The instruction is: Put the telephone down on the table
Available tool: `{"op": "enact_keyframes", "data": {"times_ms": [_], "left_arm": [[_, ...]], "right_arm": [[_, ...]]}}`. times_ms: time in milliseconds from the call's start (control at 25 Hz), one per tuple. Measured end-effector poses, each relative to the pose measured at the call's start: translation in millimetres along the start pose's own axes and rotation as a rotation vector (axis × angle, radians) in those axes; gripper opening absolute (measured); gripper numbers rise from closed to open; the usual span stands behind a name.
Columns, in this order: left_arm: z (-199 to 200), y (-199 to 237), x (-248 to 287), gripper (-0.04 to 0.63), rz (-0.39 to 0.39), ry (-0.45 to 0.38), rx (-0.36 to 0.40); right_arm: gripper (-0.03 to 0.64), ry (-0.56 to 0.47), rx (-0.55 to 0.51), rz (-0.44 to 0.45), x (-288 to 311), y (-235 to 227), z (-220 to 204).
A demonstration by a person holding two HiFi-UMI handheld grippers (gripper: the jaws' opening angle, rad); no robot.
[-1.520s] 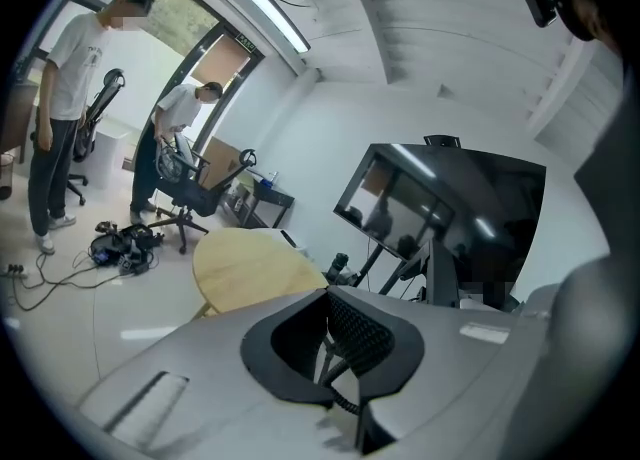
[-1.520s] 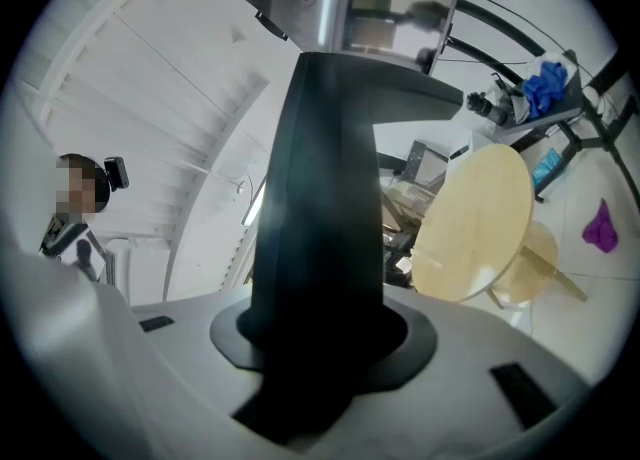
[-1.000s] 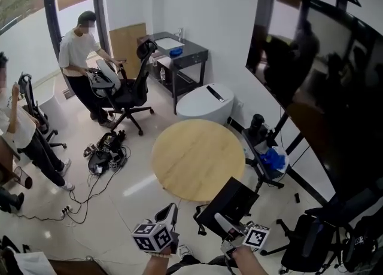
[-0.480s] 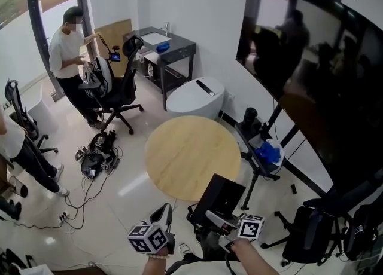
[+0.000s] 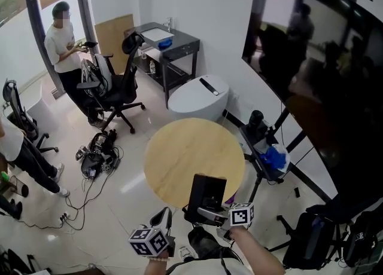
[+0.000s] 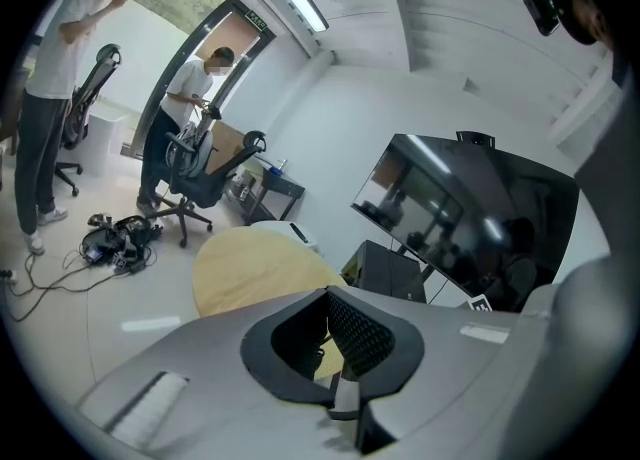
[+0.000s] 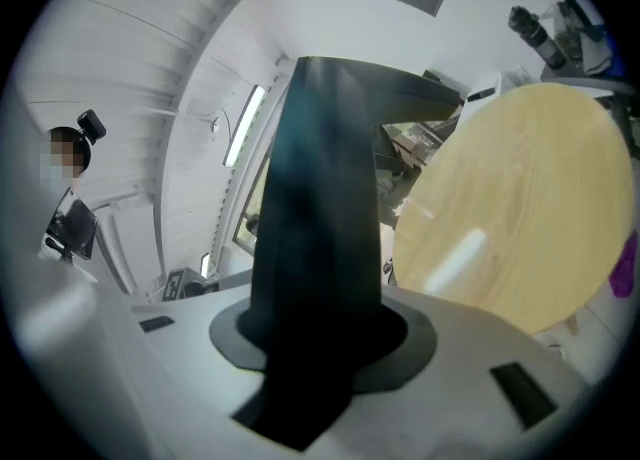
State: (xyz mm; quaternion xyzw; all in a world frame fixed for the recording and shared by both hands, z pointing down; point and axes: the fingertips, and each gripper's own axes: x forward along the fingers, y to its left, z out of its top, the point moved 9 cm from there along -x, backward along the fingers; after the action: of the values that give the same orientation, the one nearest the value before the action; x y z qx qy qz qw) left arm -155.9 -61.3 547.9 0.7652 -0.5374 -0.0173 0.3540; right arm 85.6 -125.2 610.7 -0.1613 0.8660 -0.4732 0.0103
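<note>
The telephone (image 5: 206,192) is a flat black slab, standing nearly upright over the near edge of the round wooden table (image 5: 185,148). My right gripper (image 5: 209,211) is shut on its lower end. In the right gripper view the telephone (image 7: 320,198) rises straight out of the gripper (image 7: 322,343), and the table (image 7: 520,198) lies to the right. My left gripper (image 5: 165,219) is low at the left, short of the table, jaws together with nothing in them. The left gripper view looks past that gripper (image 6: 328,310) at the table (image 6: 250,268) and the telephone (image 6: 392,270).
A black office chair (image 5: 122,85), a white rounded unit (image 5: 200,97) and a dark side table (image 5: 170,43) stand beyond the table. A stand with blue items (image 5: 269,159) and a large dark screen (image 5: 323,70) are at the right. Cables (image 5: 99,151) lie on the floor. A person (image 5: 63,43) stands far left.
My right gripper has come down and to the left with the telephone, which now stands more upright at the table's near edge. The left gripper has sunk slightly.
</note>
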Motion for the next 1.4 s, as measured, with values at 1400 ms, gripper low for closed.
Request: {"op": "enact_keyframes", "data": {"times_ms": [1400], "left_arm": [[21, 55, 187, -0.015, 0.145, 0.190, -0.008]], "right_arm": [[0.166, 0.320, 0.125, -0.032, 115, -226, 89]]}}
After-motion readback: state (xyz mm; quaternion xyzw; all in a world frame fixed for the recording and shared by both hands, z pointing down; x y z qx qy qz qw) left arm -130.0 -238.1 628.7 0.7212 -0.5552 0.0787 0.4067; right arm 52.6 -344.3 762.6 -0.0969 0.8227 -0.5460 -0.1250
